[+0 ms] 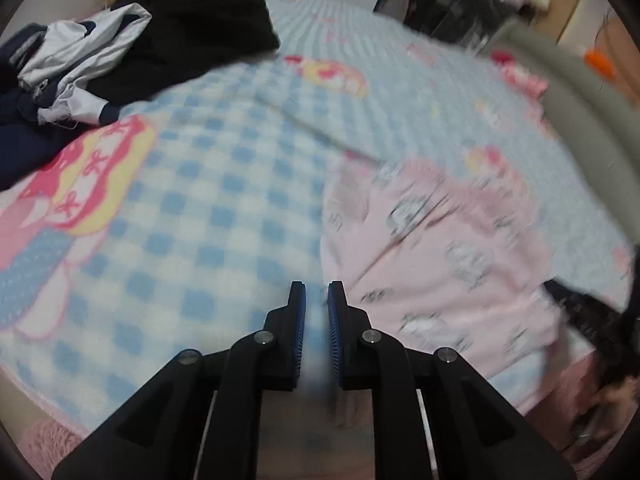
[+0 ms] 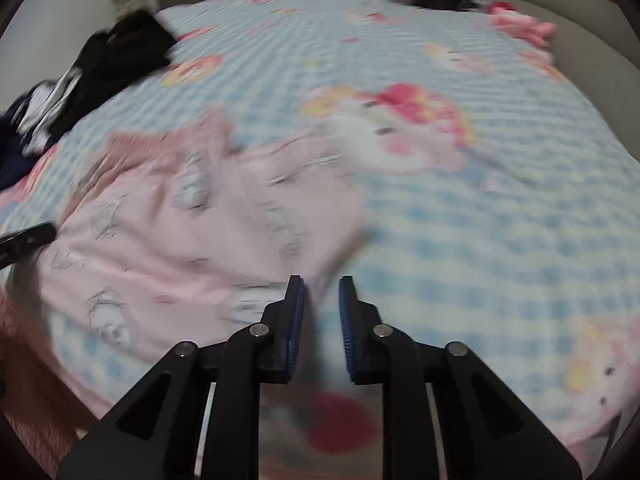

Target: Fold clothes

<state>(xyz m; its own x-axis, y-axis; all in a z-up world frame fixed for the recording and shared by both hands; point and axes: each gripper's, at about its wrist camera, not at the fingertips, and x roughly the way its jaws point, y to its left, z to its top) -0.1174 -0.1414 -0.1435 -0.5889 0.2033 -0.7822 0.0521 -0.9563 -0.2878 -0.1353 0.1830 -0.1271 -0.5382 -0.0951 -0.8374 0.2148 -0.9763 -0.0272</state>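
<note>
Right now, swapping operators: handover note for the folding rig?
Left tongs: narrow gap between the pads, nothing between them, hanging over the blue checked blanket just left of the pink printed garment.
Right tongs: slightly open, empty, at the garment's near right edge.
Pink garment lies spread and rumpled on the blanket; blur hides whether any fold is made.
Unfolded pile at the far left: black garment, white and navy jacket.
Left to do: regrip the pink garment and fold it, then the pile.
</note>
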